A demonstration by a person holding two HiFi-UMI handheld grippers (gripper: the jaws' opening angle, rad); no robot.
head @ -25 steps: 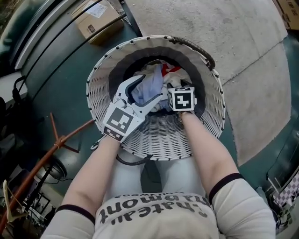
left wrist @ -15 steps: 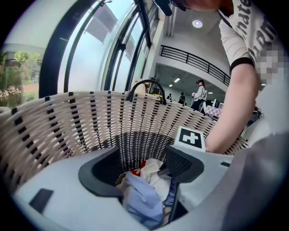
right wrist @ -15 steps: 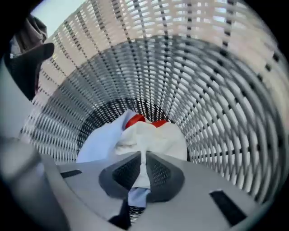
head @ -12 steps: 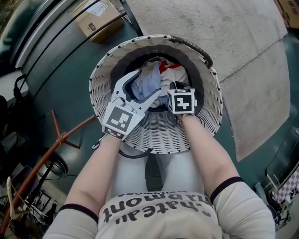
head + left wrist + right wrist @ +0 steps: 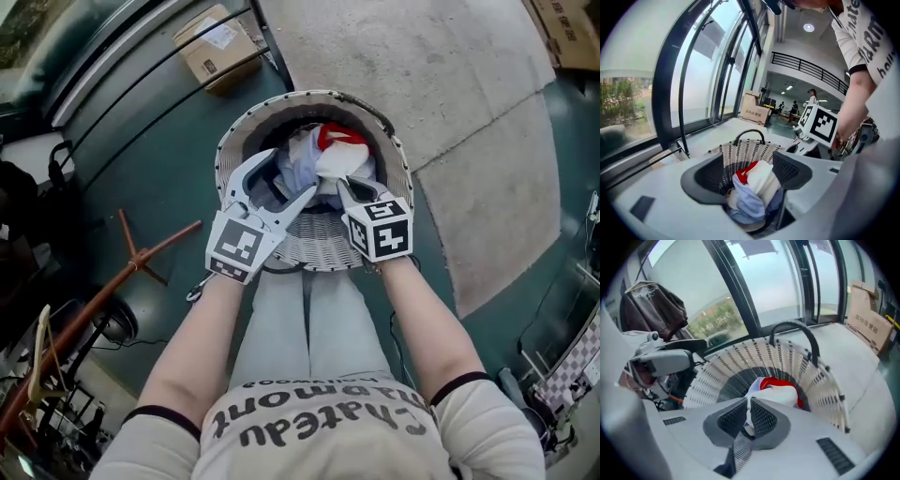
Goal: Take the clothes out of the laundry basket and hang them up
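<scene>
Both forearms [image 5: 187, 347] are reaching forward and down, side by side. The left gripper [image 5: 291, 173] is holding its jaws wide apart. The right gripper [image 5: 347, 183] is pinching white cloth [image 5: 780, 392], its jaws having just been closing on it.

Right gripper [image 5: 345, 184]: jaws have just been closing and now pinch the cloth [image 5: 339, 163]; it sits higher.
Left gripper [image 5: 289, 175]: higher, at basket [image 5: 228, 155] rim.
Cloth: lifted.

Teal floor [image 5: 141, 178]: wicker basket [image 5: 319, 248] mid, cardboard box [image 5: 217, 47] & wooden pole [image 5: 141, 262] nr it.
</scene>
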